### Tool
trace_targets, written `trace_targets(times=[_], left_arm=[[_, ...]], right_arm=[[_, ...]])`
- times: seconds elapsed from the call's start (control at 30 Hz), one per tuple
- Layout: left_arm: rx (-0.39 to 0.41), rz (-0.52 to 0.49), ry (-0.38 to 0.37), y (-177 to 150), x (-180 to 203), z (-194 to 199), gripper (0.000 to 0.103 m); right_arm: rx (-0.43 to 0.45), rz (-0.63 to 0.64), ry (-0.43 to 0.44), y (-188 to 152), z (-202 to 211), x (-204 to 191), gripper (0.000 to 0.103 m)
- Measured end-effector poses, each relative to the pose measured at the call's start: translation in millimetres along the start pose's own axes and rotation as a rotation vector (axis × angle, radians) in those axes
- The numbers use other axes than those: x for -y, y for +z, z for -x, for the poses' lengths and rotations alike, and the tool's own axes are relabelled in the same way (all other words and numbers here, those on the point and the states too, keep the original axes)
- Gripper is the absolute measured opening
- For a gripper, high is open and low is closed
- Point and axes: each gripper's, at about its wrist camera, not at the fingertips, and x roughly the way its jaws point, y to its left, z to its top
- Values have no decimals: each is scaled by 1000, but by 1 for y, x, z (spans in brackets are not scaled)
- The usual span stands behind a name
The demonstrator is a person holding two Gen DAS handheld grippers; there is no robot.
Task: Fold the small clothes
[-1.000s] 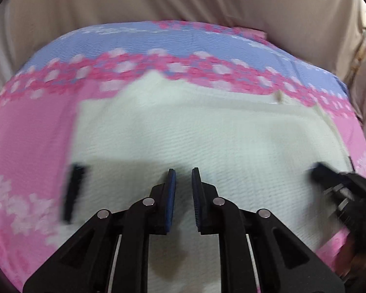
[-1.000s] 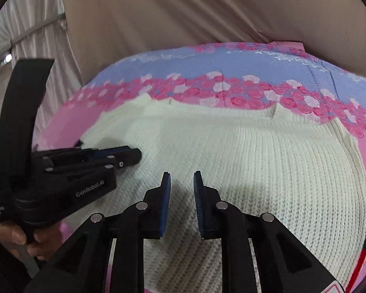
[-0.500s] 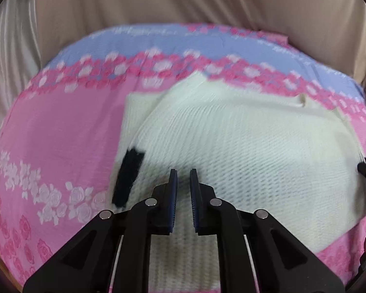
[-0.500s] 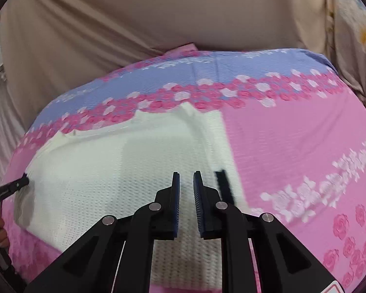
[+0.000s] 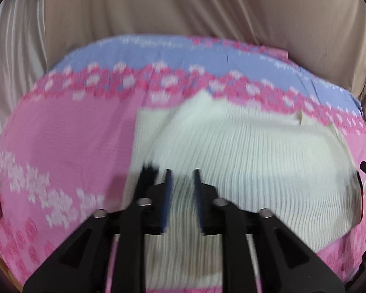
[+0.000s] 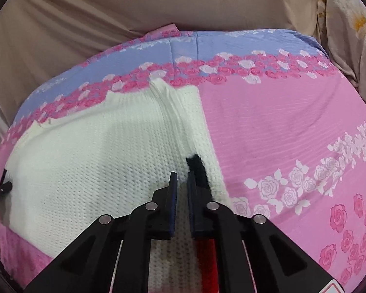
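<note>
While over white sweater [image 5: 244, 151] | left claw [image 5: 182, 183] narrowly parted | right claw [image 6: 181, 183] narrowly parted

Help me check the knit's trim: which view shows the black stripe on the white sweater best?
The right wrist view: the black stripe is sharp, just beyond the right gripper. The left wrist view shows it motion-blurred on the white sweater.

The right tongs [image 6: 181, 183] hover slightly parted over a white knitted sweater [image 6: 97, 161], whose black trim [image 6: 197, 168] lies just ahead; pink floral bedsheet [image 6: 280, 134] spreads rightward.
</note>
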Motion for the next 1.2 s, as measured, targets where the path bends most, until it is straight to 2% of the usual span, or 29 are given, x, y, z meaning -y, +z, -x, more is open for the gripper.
trace_targets(times=[0.03, 0.1, 0.13, 0.17, 0.2, 0.27, 0.3, 0.33, 0.37, 0.4, 0.5, 0.53, 0.6, 0.63, 0.77, 0.87, 0.9, 0.97, 1.03, 1.1, 1.2], left_arm=[[20, -3, -4, 11, 1, -3, 50], [7, 0, -1, 29, 1, -25, 48], [-21, 7, -10, 36, 0, -43, 49], [-55, 27, -2, 41, -3, -62, 43], [-80, 33, 32, 43, -4, -78, 31], [-71, 31, 70, 43, -6, -88, 26], [-64, 29, 80, 43, -7, -88, 22], [-60, 26, 81, 43, -8, -86, 20], [-60, 26, 80, 43, -10, -85, 20], [-63, 27, 80, 43, -12, -85, 20], [-72, 25, 84, 41, -11, -91, 21], [-70, 19, 90, 42, -10, -91, 21], [-66, 5, 105, 41, -7, -91, 21], [-66, 3, 107, 41, -6, -91, 21], [-66, 19, 89, 41, -12, -85, 22], [-25, 47, 72, 33, -19, -56, 22], [-7, 61, 61, 29, -23, -44, 26], [16, 111, 18, 14, -39, -17, 36], [13, 159, -1, -1, -52, -1, 40], [-7, 202, -14, -18, -63, 9, 44], [-54, 258, -83, -39, -73, 12, 51]], right_arm=[[25, 7, 20, 12, 4, -5, 22], [54, 17, 45, 33, -1, -9, 48], [60, 27, 50, 43, -9, -10, 52], [53, 31, 46, 53, -22, -12, 54], [29, 26, 44, 61, -38, -14, 54], [-21, 2, 35, 69, -71, -13, 54], [-51, -1, 24, 70, -86, -14, 49], [-69, 0, 6, 69, -97, -14, 38], [-64, 1, 6, 68, -100, -14, 7], [-45, -4, 22, 69, -95, -15, 8], [64, -30, -7, 76, -74, -6, 7], [50, -53, -10, 77, -80, 2, 7], [-32, -72, -11, 71, -109, 13, 6], [-5, -68, -4, 71, -108, 14, 6], [3, -51, -55, 77, -83, 1, 10], [88, -47, -48, 76, -48, -9, 14], [118, -38, -40, 75, -33, -15, 17], [147, -6, 20, 71, -12, -32, 20], [137, 68, 99, 59, 1, -63, 20], [98, 153, 157, 42, 2, -98, 20], [-6, 257, 264, 12, -12, -148, 19]])
